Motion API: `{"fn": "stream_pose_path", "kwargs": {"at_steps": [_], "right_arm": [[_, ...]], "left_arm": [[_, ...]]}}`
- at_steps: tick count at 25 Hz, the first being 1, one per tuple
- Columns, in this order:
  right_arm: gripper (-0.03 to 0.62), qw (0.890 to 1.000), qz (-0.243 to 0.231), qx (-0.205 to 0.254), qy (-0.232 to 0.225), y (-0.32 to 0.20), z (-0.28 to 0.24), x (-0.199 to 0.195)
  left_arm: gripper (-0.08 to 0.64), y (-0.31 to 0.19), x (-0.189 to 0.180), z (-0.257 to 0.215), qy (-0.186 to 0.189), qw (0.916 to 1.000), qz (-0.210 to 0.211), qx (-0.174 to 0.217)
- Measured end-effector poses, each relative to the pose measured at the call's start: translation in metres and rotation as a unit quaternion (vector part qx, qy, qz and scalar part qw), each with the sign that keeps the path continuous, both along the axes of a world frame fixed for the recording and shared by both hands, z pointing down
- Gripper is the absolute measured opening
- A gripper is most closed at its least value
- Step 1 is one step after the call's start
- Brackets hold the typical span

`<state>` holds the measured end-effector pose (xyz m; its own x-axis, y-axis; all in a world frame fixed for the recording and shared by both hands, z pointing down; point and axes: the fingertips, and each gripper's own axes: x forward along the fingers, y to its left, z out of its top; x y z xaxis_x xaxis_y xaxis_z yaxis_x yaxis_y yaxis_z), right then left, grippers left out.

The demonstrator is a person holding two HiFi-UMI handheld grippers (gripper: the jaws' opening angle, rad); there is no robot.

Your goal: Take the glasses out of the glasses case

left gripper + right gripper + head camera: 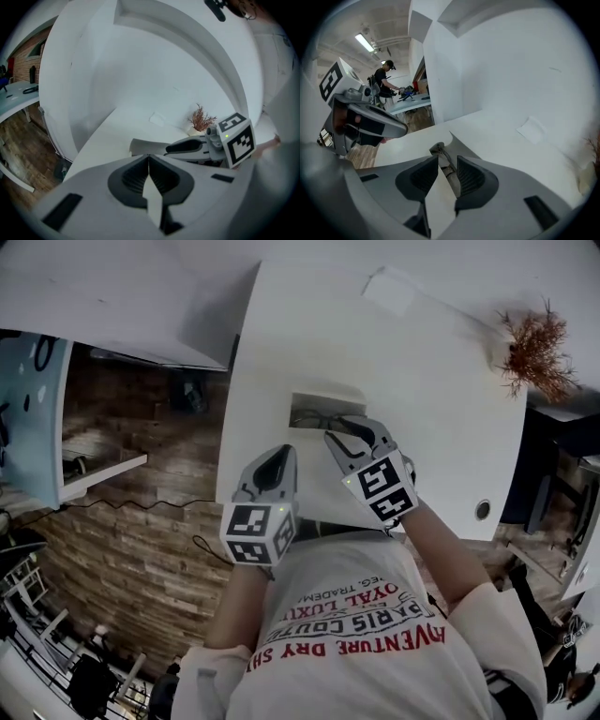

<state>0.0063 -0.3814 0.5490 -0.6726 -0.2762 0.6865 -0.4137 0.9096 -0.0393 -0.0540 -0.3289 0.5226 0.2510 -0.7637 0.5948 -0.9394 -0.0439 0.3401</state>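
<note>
The glasses case (323, 401) lies open on the white table (441, 399), with the dark-framed glasses (328, 419) inside it. My right gripper (349, 430) reaches down over the case's near edge. In the right gripper view its jaws (447, 160) stand a little apart, and a dark part of the glasses (438, 151) shows in the gap; I see no pad pressing on it. My left gripper (280, 456) hovers just left of the case at the table's near edge, with its pads (148, 157) shut together on nothing. The case's flap (145, 146) shows beyond them.
A dried reddish plant (534, 345) stands at the table's far right. A white slip (389, 287) lies at the back of the table, and a round hole (482, 510) sits near the right front edge. A brick-pattern floor lies to the left; a person (386, 77) works far off.
</note>
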Motion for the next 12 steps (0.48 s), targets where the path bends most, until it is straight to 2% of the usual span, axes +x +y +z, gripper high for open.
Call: {"fn": "stream_pose_path", "kwargs": {"at_steps": [6, 12], "right_arm": [[0.116, 0.990, -0.107, 0.037, 0.082, -0.010, 0.030, -0.005], [0.091, 0.984, -0.140, 0.026, 0.104, -0.011, 0.044, -0.011]], "left_arm": [[0.008, 0.002, 0.001, 0.013, -0.001, 0.9998, -0.009, -0.017], [0.008, 0.005, -0.004, 0.019, -0.001, 0.9995, -0.020, -0.023]]}}
